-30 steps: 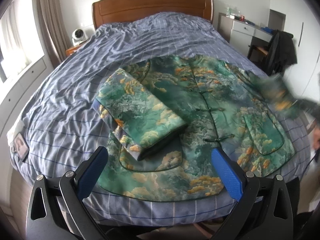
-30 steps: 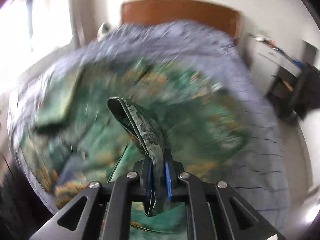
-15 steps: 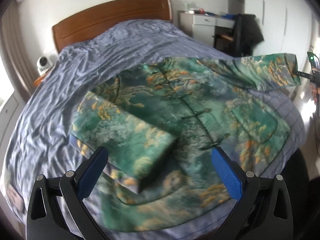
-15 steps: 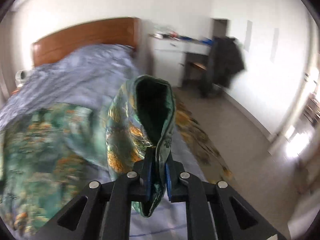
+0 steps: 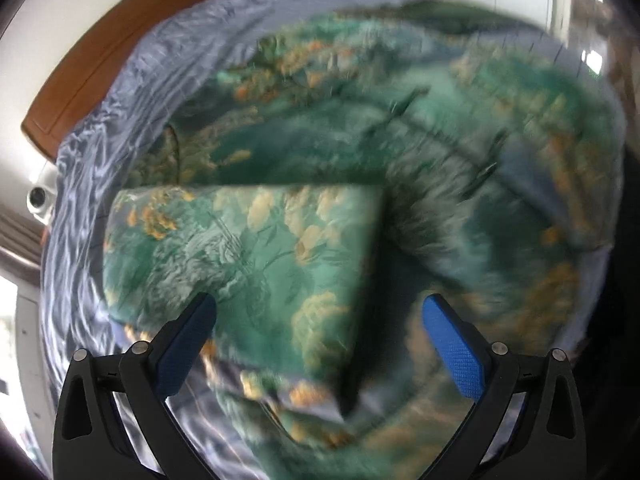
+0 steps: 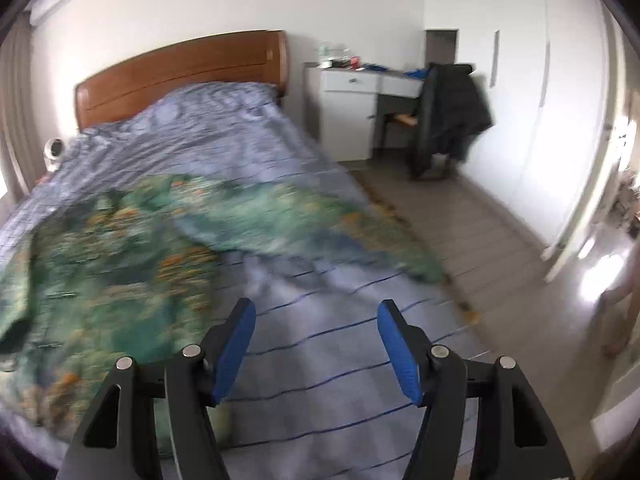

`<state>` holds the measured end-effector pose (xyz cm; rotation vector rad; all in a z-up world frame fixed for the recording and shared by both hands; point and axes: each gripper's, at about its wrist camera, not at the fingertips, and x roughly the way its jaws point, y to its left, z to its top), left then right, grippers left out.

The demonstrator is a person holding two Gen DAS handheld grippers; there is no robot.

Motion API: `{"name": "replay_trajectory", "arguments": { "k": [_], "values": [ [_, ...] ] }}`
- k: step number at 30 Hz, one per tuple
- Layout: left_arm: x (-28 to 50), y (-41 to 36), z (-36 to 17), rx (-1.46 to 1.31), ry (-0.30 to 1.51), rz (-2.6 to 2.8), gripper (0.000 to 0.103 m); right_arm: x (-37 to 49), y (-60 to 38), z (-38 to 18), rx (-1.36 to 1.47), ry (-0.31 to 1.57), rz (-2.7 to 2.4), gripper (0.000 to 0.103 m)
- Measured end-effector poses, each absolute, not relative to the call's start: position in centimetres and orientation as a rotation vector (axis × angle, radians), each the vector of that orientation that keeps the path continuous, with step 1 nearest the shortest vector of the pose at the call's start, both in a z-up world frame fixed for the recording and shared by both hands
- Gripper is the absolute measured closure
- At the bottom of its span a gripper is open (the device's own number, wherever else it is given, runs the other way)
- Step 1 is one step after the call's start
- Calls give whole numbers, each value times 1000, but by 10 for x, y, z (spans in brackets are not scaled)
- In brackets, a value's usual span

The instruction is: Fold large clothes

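Note:
A green brocade jacket (image 5: 420,128) with orange and cream patterning lies front-up on a blue checked bedspread (image 6: 224,136). One sleeve (image 5: 248,256) is folded across its body. My left gripper (image 5: 318,316) is open and empty, low over that folded sleeve. In the right wrist view the jacket (image 6: 104,264) lies at left, and its other sleeve (image 6: 320,232) stretches out toward the bed's right edge, blurred. My right gripper (image 6: 316,328) is open and empty above the bare bedspread, short of that sleeve.
A wooden headboard (image 6: 180,68) stands at the far end. A white fan (image 6: 54,152) sits at the bed's left. A white dresser (image 6: 352,104), a chair with a dark coat (image 6: 452,116) and grey floor (image 6: 492,232) lie to the right.
My right gripper has opened and let go of the sleeve, which now lies stretched toward the bed's right edge. My left gripper has dropped closer to the folded sleeve, tilting the view.

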<state>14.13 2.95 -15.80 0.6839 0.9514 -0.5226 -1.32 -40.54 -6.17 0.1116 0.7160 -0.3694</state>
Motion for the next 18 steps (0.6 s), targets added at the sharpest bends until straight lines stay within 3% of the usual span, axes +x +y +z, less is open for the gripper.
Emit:
{"name": "replay_trajectory", "arguments": {
  "k": [3,4,5,6,8,9,18],
  "values": [
    [155,30,-176,689,993,-543,1,-15,-372,-60,135,709,-292,38],
    [155,31,-180,694,1001,-563,6,-15,-363,-58,132,707,-277,38],
    [156,32,-182,691,1015,-592,23,-15,-352,-57,124,703,-256,38],
    [157,34,-185,665,1048,-640,33,-15,-343,-55,113,700,-240,38],
    [160,41,-183,601,1084,-672,85,-14,-331,-52,94,694,-217,38],
    [162,49,-176,551,1085,-667,92,-14,-323,-49,84,685,-197,38],
    [145,183,-38,196,795,-404,95,-16,-285,-27,17,620,-114,38]
  ]
}}
